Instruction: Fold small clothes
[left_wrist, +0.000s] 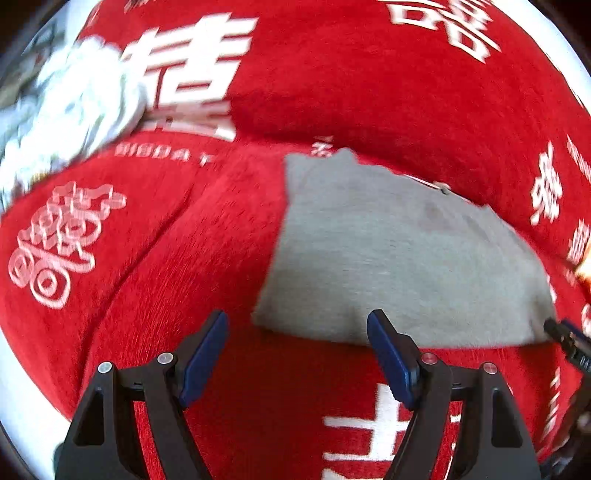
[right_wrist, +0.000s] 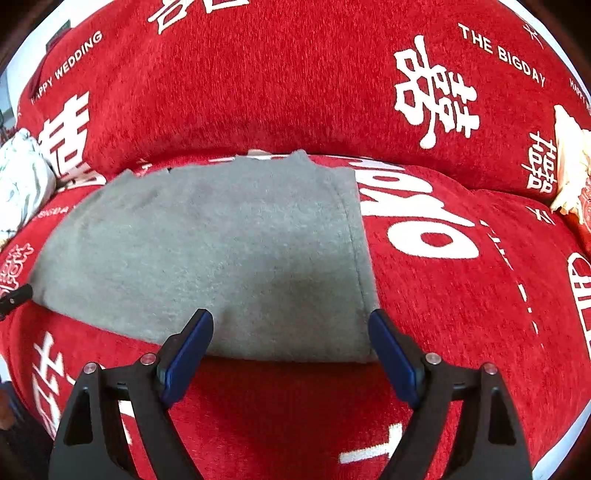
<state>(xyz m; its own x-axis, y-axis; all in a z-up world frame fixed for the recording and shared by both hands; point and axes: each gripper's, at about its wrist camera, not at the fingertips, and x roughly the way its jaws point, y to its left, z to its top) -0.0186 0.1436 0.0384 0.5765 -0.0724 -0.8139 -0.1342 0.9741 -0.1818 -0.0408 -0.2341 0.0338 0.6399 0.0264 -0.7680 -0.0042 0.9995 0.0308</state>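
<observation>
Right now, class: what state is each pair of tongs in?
Left tongs: open, holding nothing, near the grey garment.
Right tongs: open, holding nothing, just above the garment's near edge.

in front of me is a sofa (right_wrist: 258, 92) under a red chenille cover (left_wrist: 351, 92), printed in white with double-happiness characters and the words "happy wedding" and "the bigday". the seat cushion meets the backrest along a soft, shadowed crease. a pale crumpled bundle (right_wrist: 18, 184) lies at the left end, a cream one (right_wrist: 570, 162) at the right. daylight falls evenly; white shows beyond the edges.
</observation>
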